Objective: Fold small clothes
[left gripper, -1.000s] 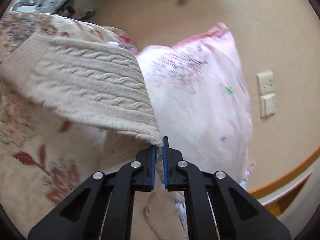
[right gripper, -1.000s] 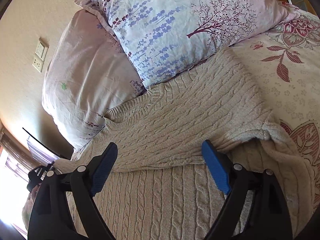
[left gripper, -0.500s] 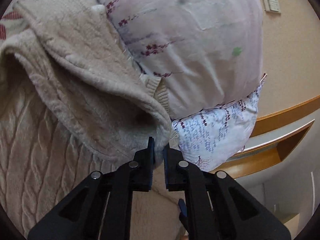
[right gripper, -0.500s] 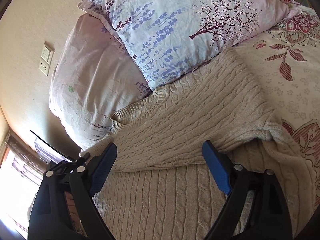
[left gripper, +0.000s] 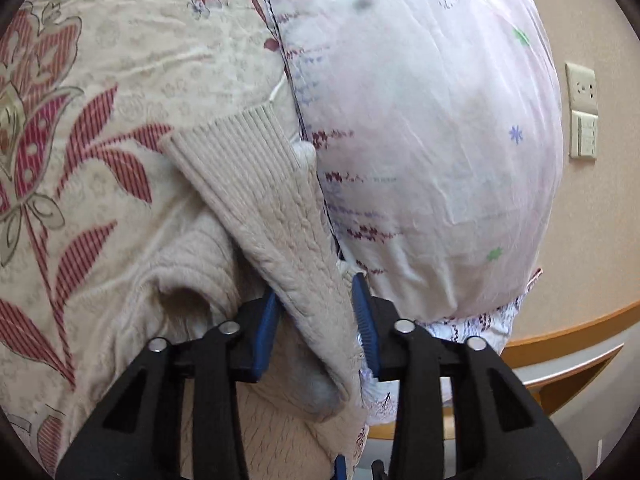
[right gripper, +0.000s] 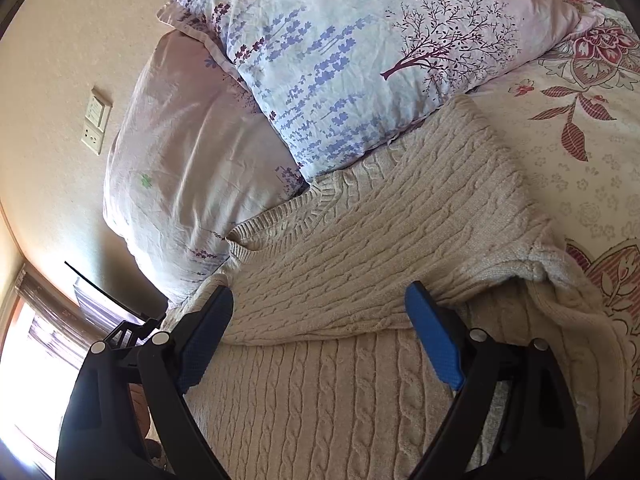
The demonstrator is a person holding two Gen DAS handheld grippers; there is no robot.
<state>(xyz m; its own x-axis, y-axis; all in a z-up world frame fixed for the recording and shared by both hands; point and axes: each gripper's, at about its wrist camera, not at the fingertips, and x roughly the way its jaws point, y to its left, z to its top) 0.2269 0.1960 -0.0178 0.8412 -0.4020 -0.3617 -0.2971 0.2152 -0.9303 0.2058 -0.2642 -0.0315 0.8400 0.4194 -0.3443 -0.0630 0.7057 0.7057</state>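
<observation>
Beige cable-knit sweater [right gripper: 360, 280] lies folded over itself, ribbed cuff [left gripper: 240, 148] exposed.

Left wrist view sits close over the sweater [left gripper: 264, 216]; right looks from seemingly higher; both share the pillows [right gripper: 360, 60].

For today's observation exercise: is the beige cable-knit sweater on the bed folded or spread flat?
Partly folded. In the right wrist view the sweater has its upper part doubled over the lower body, one knit layer lying across another.

Beige cable-knit sweater [right gripper: 360, 264], cream bedspread [left gripper: 100, 92] with red flowers, lavender-printed pink pillow [right gripper: 360, 48].
</observation>
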